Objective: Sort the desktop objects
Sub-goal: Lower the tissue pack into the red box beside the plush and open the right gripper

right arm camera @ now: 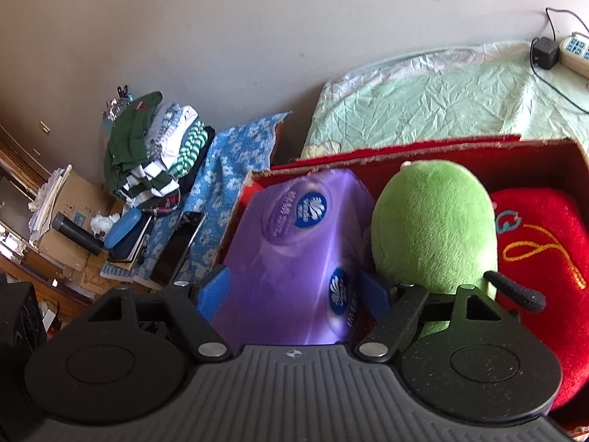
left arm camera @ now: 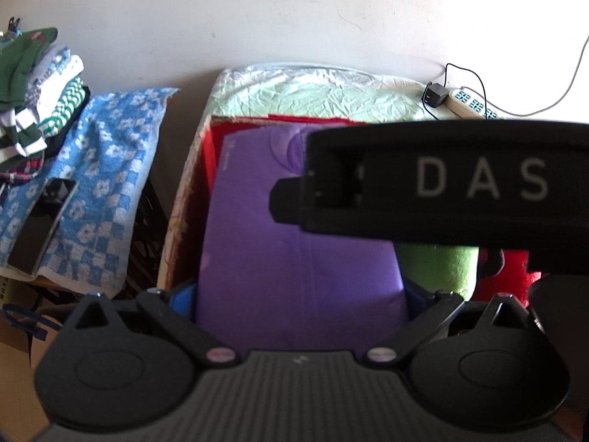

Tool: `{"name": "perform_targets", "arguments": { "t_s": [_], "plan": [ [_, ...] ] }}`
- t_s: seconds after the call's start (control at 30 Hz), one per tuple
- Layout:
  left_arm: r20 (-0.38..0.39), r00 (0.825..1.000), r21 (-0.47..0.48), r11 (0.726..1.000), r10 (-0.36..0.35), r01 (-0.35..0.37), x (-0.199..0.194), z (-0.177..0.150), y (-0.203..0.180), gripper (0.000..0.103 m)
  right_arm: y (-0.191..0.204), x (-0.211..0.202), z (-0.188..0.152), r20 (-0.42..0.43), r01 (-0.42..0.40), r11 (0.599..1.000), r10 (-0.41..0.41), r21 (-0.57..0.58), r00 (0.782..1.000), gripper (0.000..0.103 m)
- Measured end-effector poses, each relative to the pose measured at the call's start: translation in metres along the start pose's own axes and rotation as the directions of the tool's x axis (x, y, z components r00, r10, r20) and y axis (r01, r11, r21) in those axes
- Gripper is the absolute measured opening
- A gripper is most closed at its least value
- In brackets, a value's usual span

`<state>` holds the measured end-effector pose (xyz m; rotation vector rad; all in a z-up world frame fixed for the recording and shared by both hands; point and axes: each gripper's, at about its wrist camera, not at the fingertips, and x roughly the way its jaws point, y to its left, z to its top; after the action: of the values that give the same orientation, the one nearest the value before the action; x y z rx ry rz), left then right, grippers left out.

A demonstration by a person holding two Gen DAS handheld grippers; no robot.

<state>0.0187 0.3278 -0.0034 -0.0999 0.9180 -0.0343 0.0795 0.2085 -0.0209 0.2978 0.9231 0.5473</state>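
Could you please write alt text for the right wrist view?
A purple tissue pack sits between the right gripper's blue jaws inside a red box, beside a green plush toy and red cushion.

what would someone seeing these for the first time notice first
The purple tissue pack fills the middle of both wrist views, standing in the left end of a red-lined box with the blue pads of each gripper on either side of it. Beside it sit a bright green plush toy and a red embroidered cushion. Off to the left, a pile of folded clothes rests on a blue flowered towel.
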Motion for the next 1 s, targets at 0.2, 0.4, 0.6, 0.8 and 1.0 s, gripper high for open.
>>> {"name": "perform_targets", "arguments": {
  "t_s": [0.2, 0.4, 0.6, 0.8, 1.0],
  "plan": [
    [0.03, 0.999, 0.022, 0.999, 0.039, -0.04, -0.012, 0.001, -0.006, 0.101, 0.0, -0.02, 0.0, 0.092, 0.018, 1.0, -0.019, 0.009, 0.996, 0.077],
    [0.024, 0.999, 0.02, 0.999, 0.042, -0.043, -0.013, -0.002, -0.005, 0.1, -0.003, -0.012, 0.0, 0.057, -0.004, 1.0, 0.002, 0.022, 0.998, 0.055],
    [0.029, 0.998, 0.007, 0.999, 0.053, -0.053, -0.015, -0.005, 0.001, 0.1, -0.003, -0.009, -0.005, 0.038, -0.043, 0.998, 0.041, 0.054, 0.998, 0.053],
    [0.048, 0.997, 0.017, 0.998, 0.062, -0.063, -0.024, -0.007, 0.0, 0.1, 0.005, -0.038, -0.007, 0.136, -0.017, 1.0, 0.016, 0.003, 0.991, 0.062],
    [0.083, 0.995, 0.046, 0.997, 0.052, -0.056, -0.039, -0.005, -0.01, 0.102, 0.003, -0.066, -0.013, 0.221, 0.089, 0.996, -0.084, -0.01, 0.972, 0.069]
  ]
}}
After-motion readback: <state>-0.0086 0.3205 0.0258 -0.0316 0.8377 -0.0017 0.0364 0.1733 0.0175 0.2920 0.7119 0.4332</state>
